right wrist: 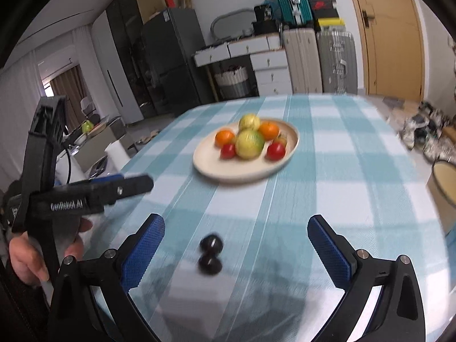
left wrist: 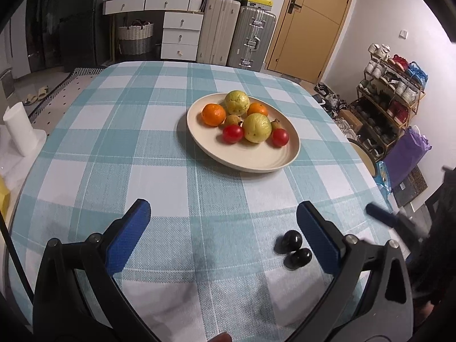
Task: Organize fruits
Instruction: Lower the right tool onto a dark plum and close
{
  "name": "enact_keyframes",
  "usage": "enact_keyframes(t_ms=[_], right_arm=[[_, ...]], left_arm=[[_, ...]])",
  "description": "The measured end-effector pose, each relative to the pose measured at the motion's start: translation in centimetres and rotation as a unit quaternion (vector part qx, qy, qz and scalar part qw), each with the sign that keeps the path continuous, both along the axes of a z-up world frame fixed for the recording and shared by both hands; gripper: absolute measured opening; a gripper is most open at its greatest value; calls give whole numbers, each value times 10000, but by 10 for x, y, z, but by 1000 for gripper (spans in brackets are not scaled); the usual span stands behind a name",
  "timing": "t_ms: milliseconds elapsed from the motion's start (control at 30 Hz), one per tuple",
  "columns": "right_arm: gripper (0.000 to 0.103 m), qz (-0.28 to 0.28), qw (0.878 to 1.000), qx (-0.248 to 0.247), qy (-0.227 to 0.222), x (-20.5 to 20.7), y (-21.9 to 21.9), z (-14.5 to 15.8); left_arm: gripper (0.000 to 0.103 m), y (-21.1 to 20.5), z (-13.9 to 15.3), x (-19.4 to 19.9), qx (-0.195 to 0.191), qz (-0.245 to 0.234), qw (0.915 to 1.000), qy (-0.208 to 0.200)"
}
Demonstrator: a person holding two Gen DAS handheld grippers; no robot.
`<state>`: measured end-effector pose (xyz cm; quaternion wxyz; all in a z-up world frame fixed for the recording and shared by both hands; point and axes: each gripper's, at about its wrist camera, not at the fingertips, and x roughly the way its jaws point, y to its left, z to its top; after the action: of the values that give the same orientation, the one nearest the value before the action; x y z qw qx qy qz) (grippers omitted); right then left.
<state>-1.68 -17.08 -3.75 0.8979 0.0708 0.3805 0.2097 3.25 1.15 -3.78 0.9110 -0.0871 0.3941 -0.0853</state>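
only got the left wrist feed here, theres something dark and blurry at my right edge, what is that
Observer: That is the right gripper, jaws wide open, nothing between its pads.
Operator: how do the two dark fruits sit relative to it
Observer: The two dark fruits lie on the tablecloth between its open fingers, nearer the left one, touching neither.
Operator: is my own gripper visible from there
Observer: Yes, the left gripper shows side-on at the left edge, held by a hand.

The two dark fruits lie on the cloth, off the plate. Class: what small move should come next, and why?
Probably ease the right gripper forward and down around the two dark fruits. Its jaws stand open and empty, the fruits lie between them, and the plate holds the rest.
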Motion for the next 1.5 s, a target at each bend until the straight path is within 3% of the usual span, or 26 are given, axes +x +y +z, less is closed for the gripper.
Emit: enact_keyframes(t_ms=[300, 633, 833, 900, 1100, 1400, 1500], right_arm=[[102, 301, 9987, 145, 382, -8, 15, -30], [101, 514, 9981, 16, 332, -9, 30, -38], [78, 607, 9969, -259, 431, -5, 39, -42], [51, 671, 9960, -316, 506, -4, 42, -45], [27, 711, 9962, -337, 382, -8, 39, -45], [24, 671, 9967, -154, 429, -7, 32, -45], [22, 728, 9965, 128, 386, -9, 28, -42]], left_arm=[[102, 1, -25, -12, -50, -122, 9997, 225], [102, 17, -36, -15, -148, -44, 9993, 328], [102, 21, -40, -13, -197, -33, 9989, 434], [102, 21, -40, -13, -197, -38, 9988, 443], [102, 20, -41, -10, -181, -54, 9985, 513], [102, 15, -45, -7, -120, -84, 9979, 633], [102, 15, -45, -7, -128, -87, 9979, 635]])
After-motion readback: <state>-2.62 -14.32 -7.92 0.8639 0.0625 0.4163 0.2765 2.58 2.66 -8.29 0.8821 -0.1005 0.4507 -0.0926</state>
